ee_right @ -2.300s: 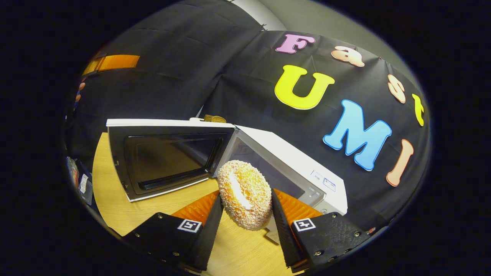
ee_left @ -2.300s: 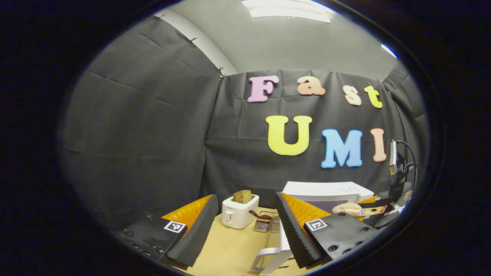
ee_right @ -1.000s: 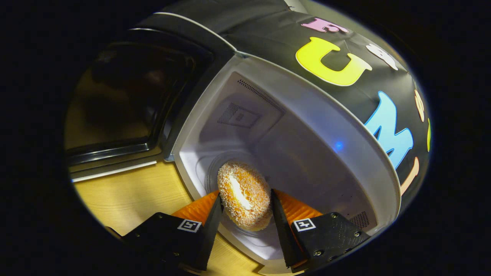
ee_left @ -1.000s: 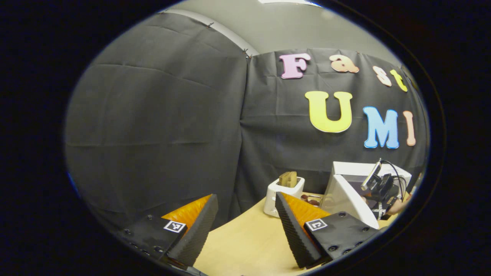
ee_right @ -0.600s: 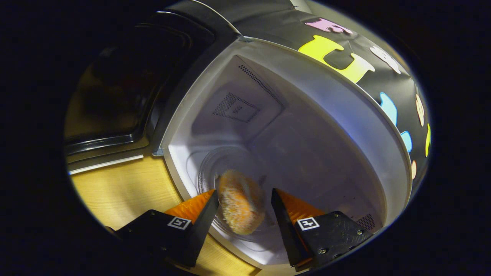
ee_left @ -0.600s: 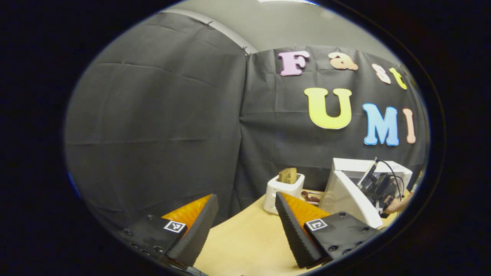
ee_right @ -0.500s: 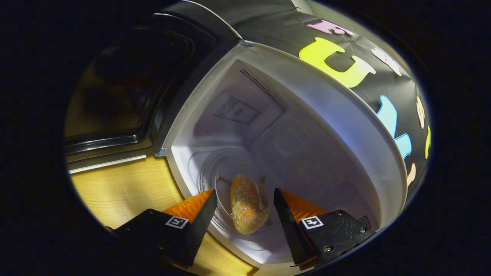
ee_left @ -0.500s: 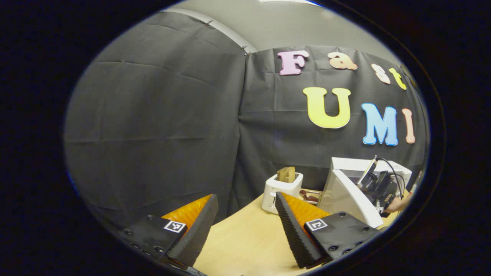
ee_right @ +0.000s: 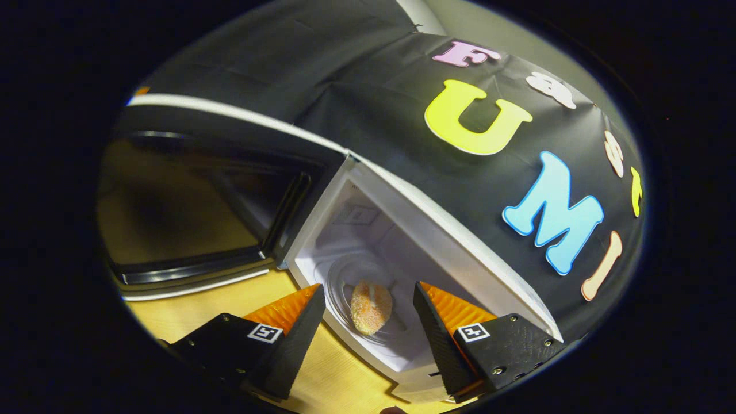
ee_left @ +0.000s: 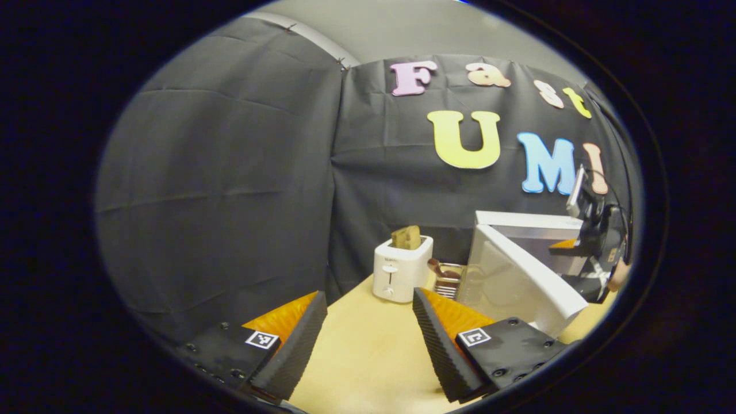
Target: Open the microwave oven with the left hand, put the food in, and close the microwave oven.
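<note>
Doughnut [ee_right: 371,306] lies on the glass plate inside the microwave [ee_right: 437,241]. Right tongs [ee_right: 368,322] gape empty just outside its mouth. Left tongs [ee_left: 368,328] spread, empty, over the table [ee_left: 368,356]. Door [ee_left: 517,282] ajar. Risk: swinging the door shut onto the right tongs near the opening.

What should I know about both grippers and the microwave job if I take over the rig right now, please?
Right gripper: open, empty, just outside the microwave oven opening.
Left gripper: open, empty, over the wooden table, short of the microwave door.
Doughnut: lying on the glass turntable inside the cavity, free of both grippers.
Door: swung wide open.
Done: door opened, food placed inside.
Left: clear the right gripper from the opening, then push the door shut, probably with the left gripper.
Nearby: a white toaster holding a slice of bread stands beyond the door.
</note>
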